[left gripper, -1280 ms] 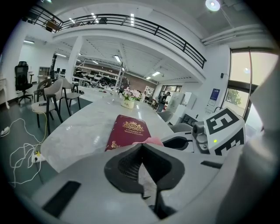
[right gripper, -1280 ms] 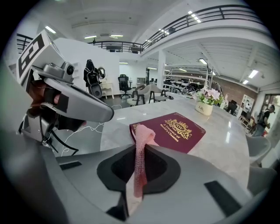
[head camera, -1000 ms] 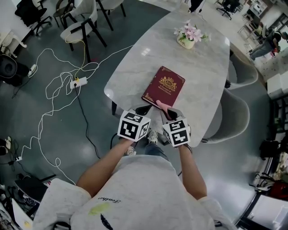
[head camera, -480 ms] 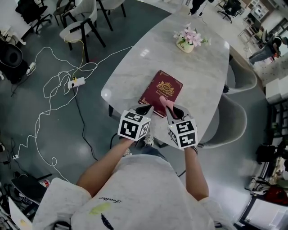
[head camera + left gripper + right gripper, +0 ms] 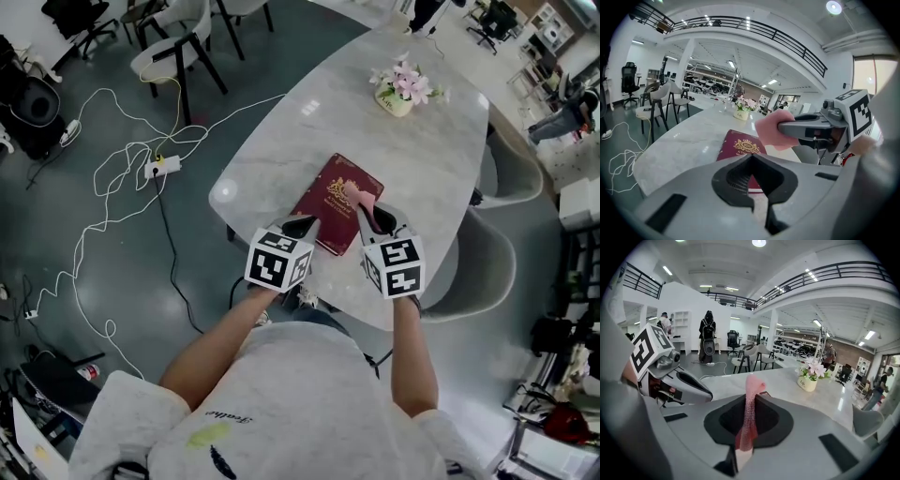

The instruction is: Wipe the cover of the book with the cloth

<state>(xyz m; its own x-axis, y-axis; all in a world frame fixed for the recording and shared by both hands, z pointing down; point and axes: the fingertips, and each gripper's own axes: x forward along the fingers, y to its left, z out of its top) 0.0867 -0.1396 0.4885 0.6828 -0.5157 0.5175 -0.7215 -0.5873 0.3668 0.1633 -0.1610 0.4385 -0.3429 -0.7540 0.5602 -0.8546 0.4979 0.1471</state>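
Observation:
A dark red book point(image 5: 323, 208) with a gold crest lies on the marble table point(image 5: 281, 141) near its front edge. My right gripper point(image 5: 367, 210) is shut on a pink cloth point(image 5: 357, 194), which hangs over the book's right part; whether it touches the cover I cannot tell. In the right gripper view the cloth point(image 5: 751, 399) stands pinched between the jaws. My left gripper point(image 5: 300, 227) is shut and empty at the book's near left corner. The left gripper view shows the book point(image 5: 740, 146), the cloth point(image 5: 772, 130) and the right gripper point(image 5: 806, 129) above it.
A white pot of pink flowers point(image 5: 403, 89) stands at the table's far end. A grey chair point(image 5: 487, 253) sits right of the table, more chairs point(image 5: 178, 47) at the far left. White cables and a power strip point(image 5: 159, 167) lie on the floor to the left.
My right gripper has carried the pink cloth forward from the book's near edge to over its cover. The left gripper has stayed by the book's near corner.

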